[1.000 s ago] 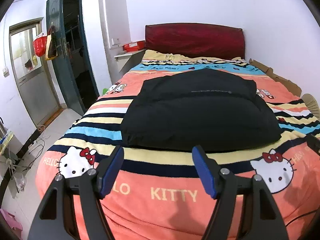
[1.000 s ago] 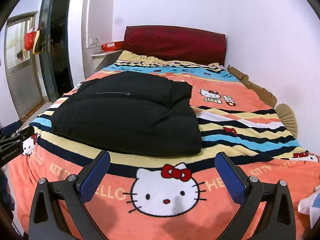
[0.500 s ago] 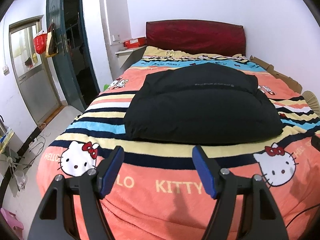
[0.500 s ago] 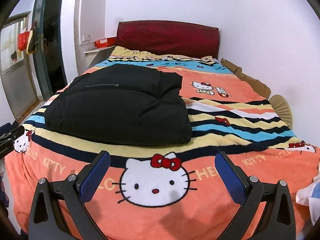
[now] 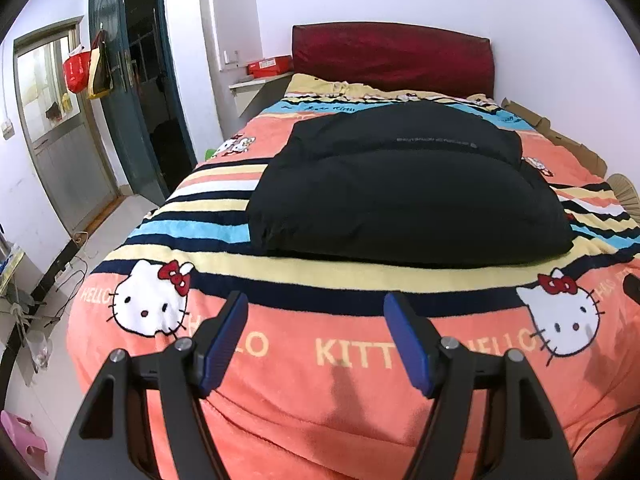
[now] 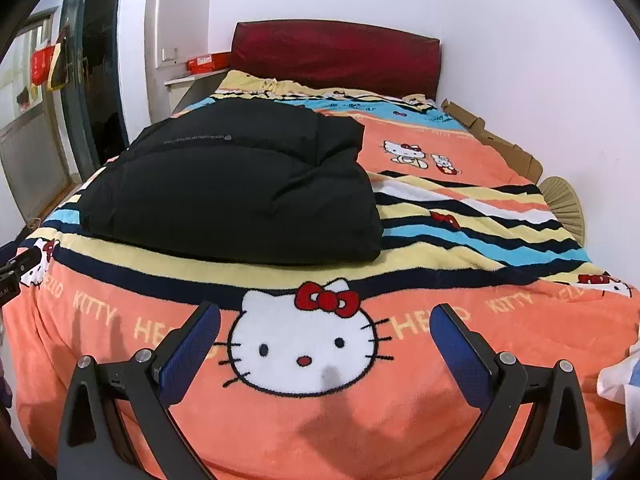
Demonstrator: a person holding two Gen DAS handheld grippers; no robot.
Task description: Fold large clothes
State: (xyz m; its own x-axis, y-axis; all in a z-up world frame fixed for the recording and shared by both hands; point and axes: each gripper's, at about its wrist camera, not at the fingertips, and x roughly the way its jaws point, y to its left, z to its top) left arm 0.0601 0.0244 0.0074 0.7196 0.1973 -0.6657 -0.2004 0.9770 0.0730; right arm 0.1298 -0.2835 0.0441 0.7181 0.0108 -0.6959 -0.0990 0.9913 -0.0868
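Observation:
A black padded garment [image 5: 404, 184] [image 6: 240, 188] lies folded into a thick block in the middle of the bed, on an orange striped cartoon-cat blanket [image 5: 352, 360] [image 6: 460, 240]. My left gripper [image 5: 316, 320] hovers open above the blanket's near edge, short of the garment, with nothing between its blue pads. My right gripper [image 6: 326, 332] stands open, wider, over a cat face print near the foot of the bed, also empty. The garment's near edge sits a little beyond both grippers.
A dark red headboard [image 5: 392, 56] backs the bed against a white wall. Flattened cardboard [image 6: 492, 140] and a woven fan [image 6: 564, 204] lie along the right side. An open dark green door [image 5: 132, 92] and bare floor [image 5: 100, 248] are on the left.
Both views have sunk and tilted downward a little, so the bed's foot edge fills more of each picture. The garment has not moved. Both grippers stay open at the same width.

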